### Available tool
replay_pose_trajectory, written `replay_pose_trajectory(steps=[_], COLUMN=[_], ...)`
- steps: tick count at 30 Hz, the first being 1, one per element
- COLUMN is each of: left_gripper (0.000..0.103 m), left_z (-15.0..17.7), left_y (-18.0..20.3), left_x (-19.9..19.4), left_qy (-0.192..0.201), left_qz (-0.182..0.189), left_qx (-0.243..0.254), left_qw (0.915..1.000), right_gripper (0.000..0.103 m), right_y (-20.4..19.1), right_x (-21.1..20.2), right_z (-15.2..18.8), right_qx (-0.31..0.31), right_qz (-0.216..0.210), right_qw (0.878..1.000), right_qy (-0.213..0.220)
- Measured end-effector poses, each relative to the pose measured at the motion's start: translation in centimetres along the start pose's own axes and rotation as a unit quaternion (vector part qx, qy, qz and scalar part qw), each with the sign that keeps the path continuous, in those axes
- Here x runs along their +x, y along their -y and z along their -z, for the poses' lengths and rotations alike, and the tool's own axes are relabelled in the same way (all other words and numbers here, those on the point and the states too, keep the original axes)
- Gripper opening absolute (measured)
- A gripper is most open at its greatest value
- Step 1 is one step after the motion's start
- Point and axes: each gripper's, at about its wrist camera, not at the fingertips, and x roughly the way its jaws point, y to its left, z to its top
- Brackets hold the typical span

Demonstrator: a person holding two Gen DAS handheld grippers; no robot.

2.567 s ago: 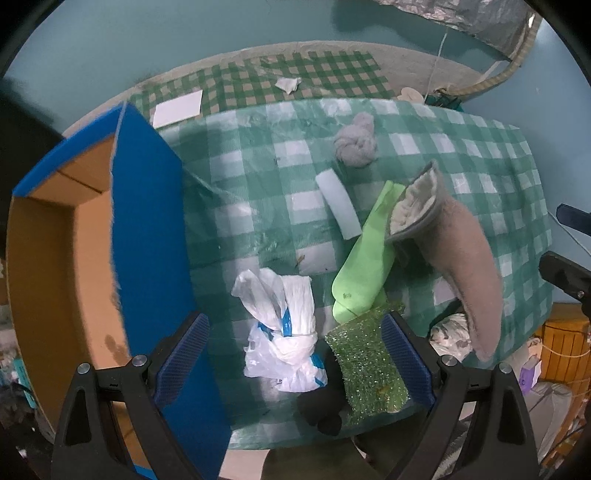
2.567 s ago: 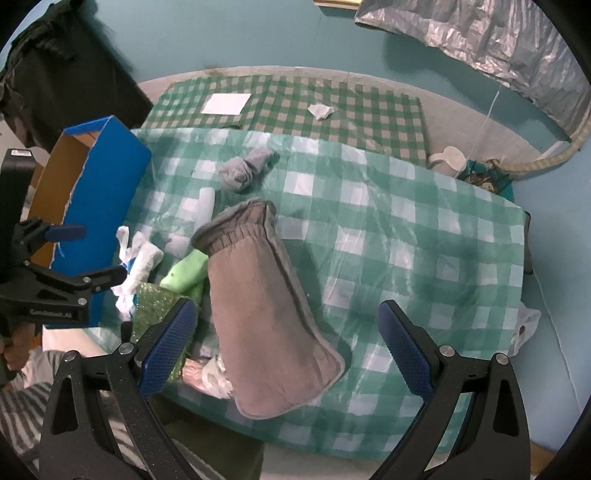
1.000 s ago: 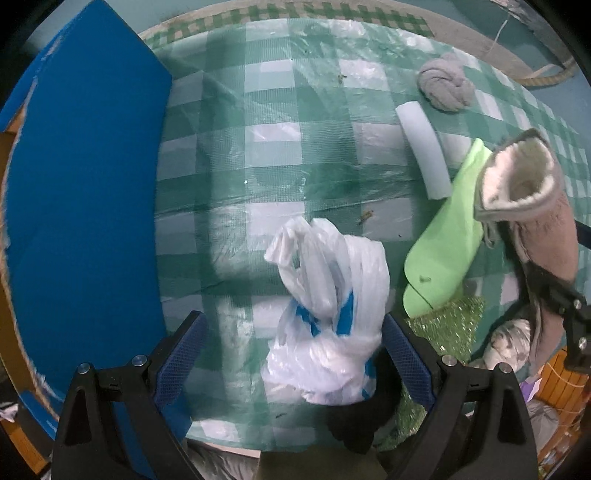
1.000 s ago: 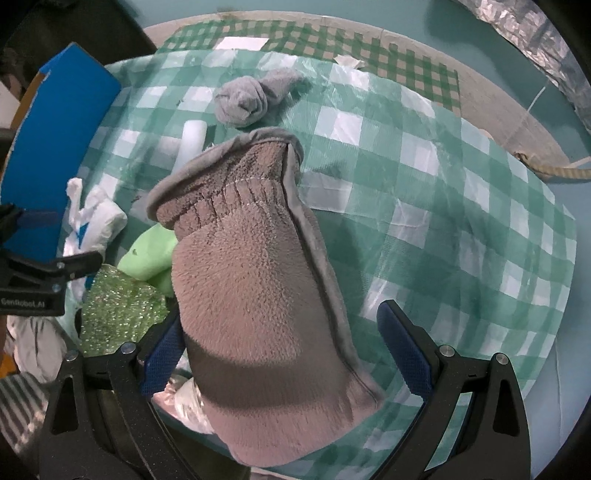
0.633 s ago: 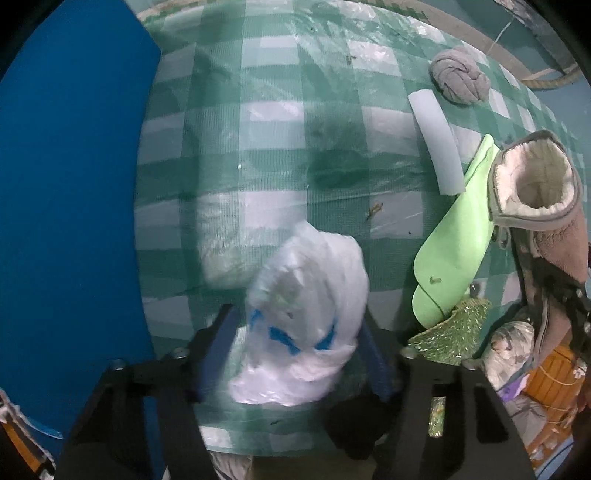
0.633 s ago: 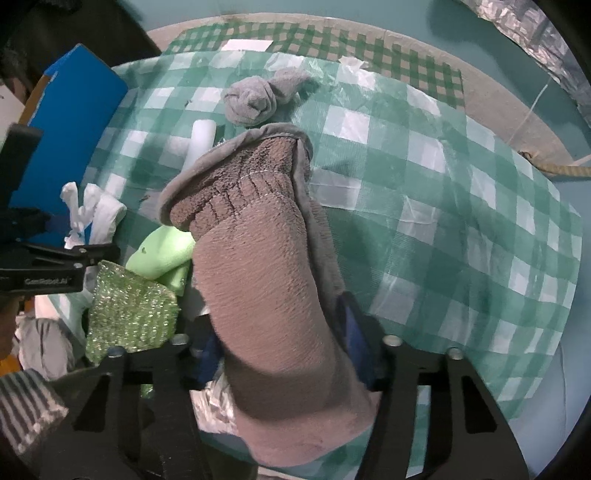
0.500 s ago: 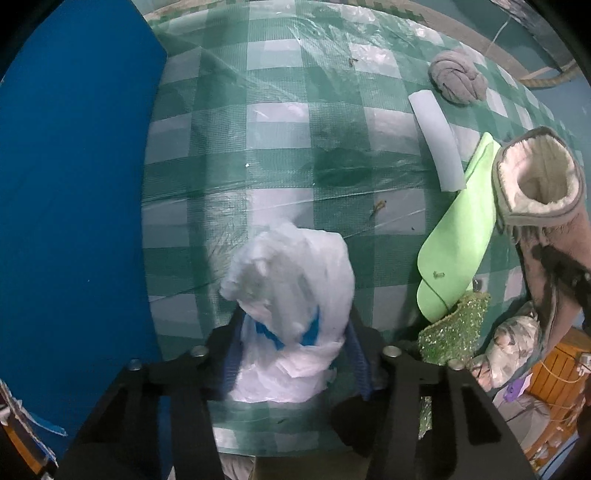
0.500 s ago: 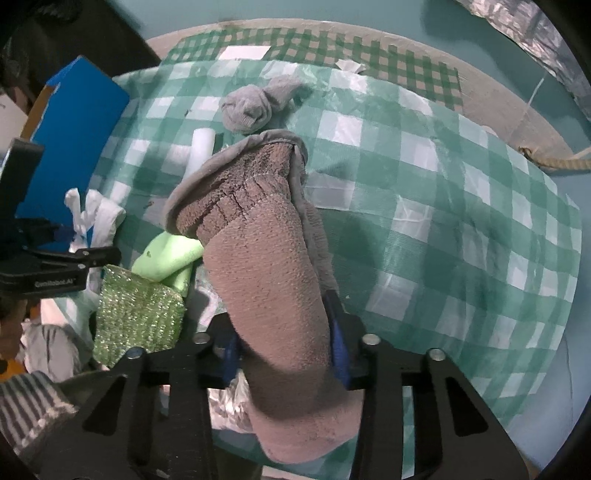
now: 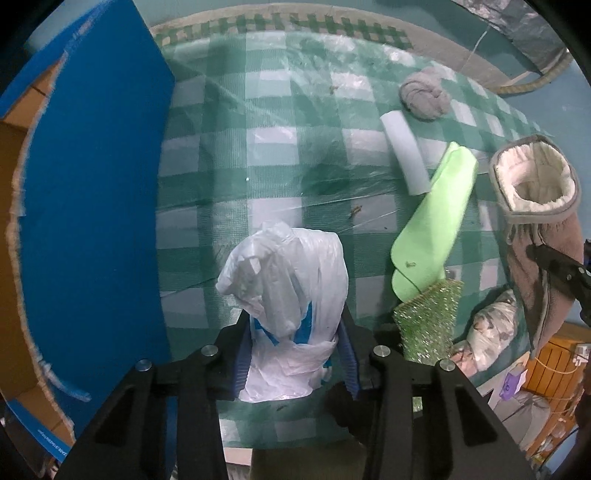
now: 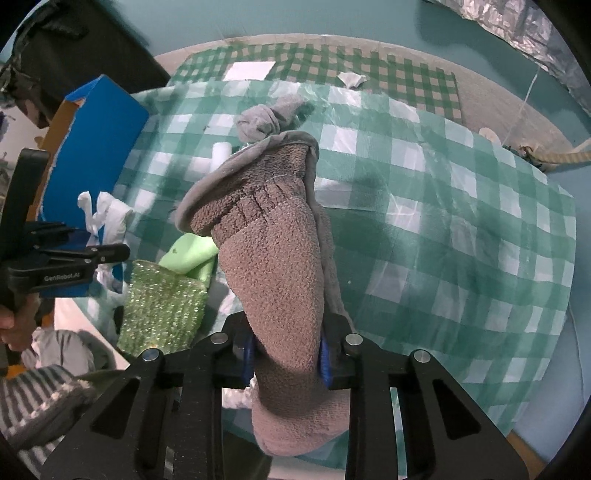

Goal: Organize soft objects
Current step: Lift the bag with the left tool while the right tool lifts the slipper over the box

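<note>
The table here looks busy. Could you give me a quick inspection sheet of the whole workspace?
Surface: green checked tablecloth under clear plastic.
Job's things: white plastic bag, brown fleece boot, green foam sheet, glittery green sponge, knotted grey cloth, white foam roll.
Clutter: blue cardboard box.
Grippers: left gripper has just closed on the bag; right gripper on the boot.
Cables: nothing seen.
Surroundings: silver foil sheet.

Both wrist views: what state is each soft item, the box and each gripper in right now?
left gripper: just closed, shut on the plastic bag
plastic bag: bunched, gripped
right gripper: just closed, shut on the fleece sock
fleece sock: gripped, cuff open
grey cloth: knotted, on table
green foam sheet: lying loose
blue box: open
</note>
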Motion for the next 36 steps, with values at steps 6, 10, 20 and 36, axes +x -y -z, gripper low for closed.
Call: replay_pose_trajectory(steps=[6, 10, 20, 36], left_gripper=[0.042, 0.042, 0.042, 0.042], left_z=[0.7, 1.4, 2.1, 2.8], left_y=[0.5, 2.2, 1.6, -4.7], left_x=[-2.4, -3.2, -8.1, -16.9], left_qy=[0.022, 0.037, 0.075, 0.137], left_qz=[-0.001, -0.004, 0.011, 0.016], left_qx=[0.017, 0.030, 0.039, -0.018], left_qw=[0.9996, 0.9988, 0.9964, 0.9903], right_gripper=[0.025, 0.025, 0.025, 0.025], right_y=[-0.3, -0.6, -2.6, -9.3], right_x=[-1.7, -3.0, -5.8, -8.5], right_z=[-0.1, -0.3, -1.7, -5.4], right_qx=[-0.003, -0.004, -0.021, -0.075], right_qz=[-0.001, -0.004, -0.010, -0.025], right_qw=[1.000, 1.000, 0.999, 0.995], right_qy=[0.013, 0.020, 0.040, 0.069])
